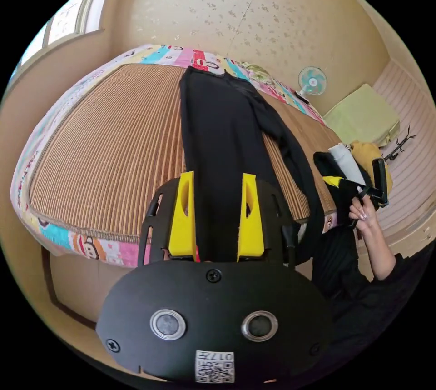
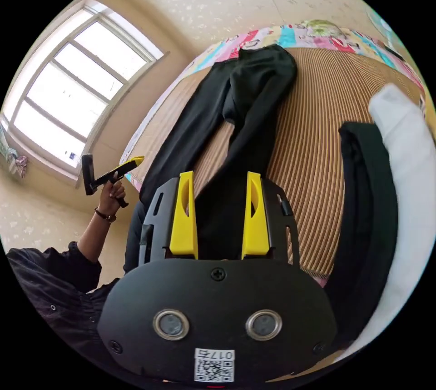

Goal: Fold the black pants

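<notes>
Long black cloth pants lie lengthwise on the bed's striped woven mat, legs hanging over its near edge. Left tongs and right tongs gape wide, holding nothing.

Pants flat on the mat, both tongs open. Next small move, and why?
Probably lower the left tongs onto the near leg hem of the long black pants: the pants lie spread on the striped woven mat, and neither pair grips anything.
</notes>
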Available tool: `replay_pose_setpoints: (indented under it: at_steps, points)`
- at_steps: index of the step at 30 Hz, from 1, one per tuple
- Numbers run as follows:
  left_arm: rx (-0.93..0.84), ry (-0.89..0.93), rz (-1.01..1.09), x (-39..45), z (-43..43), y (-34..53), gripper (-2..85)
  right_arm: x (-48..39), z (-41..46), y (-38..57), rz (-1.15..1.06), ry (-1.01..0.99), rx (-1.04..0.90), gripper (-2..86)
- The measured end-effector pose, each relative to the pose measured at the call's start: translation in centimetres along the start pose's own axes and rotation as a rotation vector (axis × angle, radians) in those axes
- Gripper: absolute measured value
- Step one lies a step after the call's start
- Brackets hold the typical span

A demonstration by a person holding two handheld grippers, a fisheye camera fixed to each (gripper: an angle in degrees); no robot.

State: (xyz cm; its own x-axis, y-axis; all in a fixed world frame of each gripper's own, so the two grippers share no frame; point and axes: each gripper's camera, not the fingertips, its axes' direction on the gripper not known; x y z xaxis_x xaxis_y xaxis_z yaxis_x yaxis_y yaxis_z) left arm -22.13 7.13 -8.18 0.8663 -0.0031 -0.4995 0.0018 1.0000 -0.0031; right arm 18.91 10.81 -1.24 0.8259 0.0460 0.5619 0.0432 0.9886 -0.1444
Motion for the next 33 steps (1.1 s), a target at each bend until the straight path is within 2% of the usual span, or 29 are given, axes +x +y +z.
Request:
replay_pose_setpoints:
  at_steps: [4, 7, 9, 11, 14, 17, 18, 20, 21, 22, 23, 24, 27, 29, 31, 33]
  points:
    - [-0.014, 0.109, -0.207, -2.8, -0.8, 5.4, 15.8, -1.3, 0.9, 4.8, 0.041, -0.036, -0.014, 16.4]
    - [-0.105, 0.152, -0.15, -3.3, 1.1, 5.9, 15.0, -3.9, 1.0, 5.6, -0.034, 0.033, -0.007, 16.5]
    - [-0.291, 0.205, -0.103, -3.0, 3.3, 3.3, 14.4, -5.1, 0.9, 4.9, -0.066, 0.065, 0.035, 16.1]
    - [-0.357, 0.231, -0.025, -2.1, 2.3, 1.0, 5.6, -5.3, 0.8, 3.7, -0.05, 0.011, 0.045, 15.9]
    - [-0.166, 0.547, 0.042, -0.4, -3.9, -1.4, 3.7, -5.4, 0.5, 2.0, -0.007, -0.016, 0.051, 16.2]
    - [-0.108, 0.639, 0.019, -0.5, -7.3, -1.6, 3.7, -5.3, 2.7, 1.1, -0.018, 0.024, -0.026, 15.9]
    - [-0.09, 0.647, -0.039, -1.5, -7.8, -1.0, 3.9, -5.0, 4.1, 0.9, -0.019, 0.049, -0.085, 14.8]
    - [-0.064, 0.576, -0.155, -3.4, -8.2, 0.6, 4.8, -4.7, 4.4, 1.2, -0.039, 0.149, -0.07, 11.0]
    - [-0.038, 0.506, -0.203, -4.3, -8.5, 1.9, 6.1, -4.4, 3.8, 1.2, -0.079, 0.114, -0.073, 6.7]
    - [-0.029, 0.48, -0.22, -4.6, -8.7, 2.5, 6.7, -4.0, 3.2, 1.2, -0.078, 0.054, -0.073, 6.1]
    - [-0.02, 0.444, -0.224, -4.6, -9.3, 3.3, 8.0, -2.8, 1.1, 1.2, -0.043, -0.086, -0.039, 4.9]
    - [-0.021, 0.408, -0.192, -4.1, -9.8, 3.8, 9.1, -1.8, -1.9, 1.8, -0.039, -0.201, 0.05, 4.4]
    - [-0.062, 0.33, -0.062, -0.7, -9.6, 3.8, 10.5, 2.3, -8.6, 5.1, 0.033, -0.289, 0.269, 3.5]
    - [-0.104, 0.379, 0.049, 2.7, -7.9, 3.1, 11.3, 5.4, -9.9, 7.2, 0.158, -0.213, 0.273, 3.2]
    - [-0.155, 0.459, 0.181, 7.1, -5.4, 2.5, 12.3, 7.7, -9.5, 8.6, 0.218, -0.131, 0.19, 3.1]
    - [-0.24, 0.516, 0.356, 13.7, -1.3, 1.8, 14.2, 9.1, -9.5, 10.0, 0.24, -0.257, 0.191, 3.1]
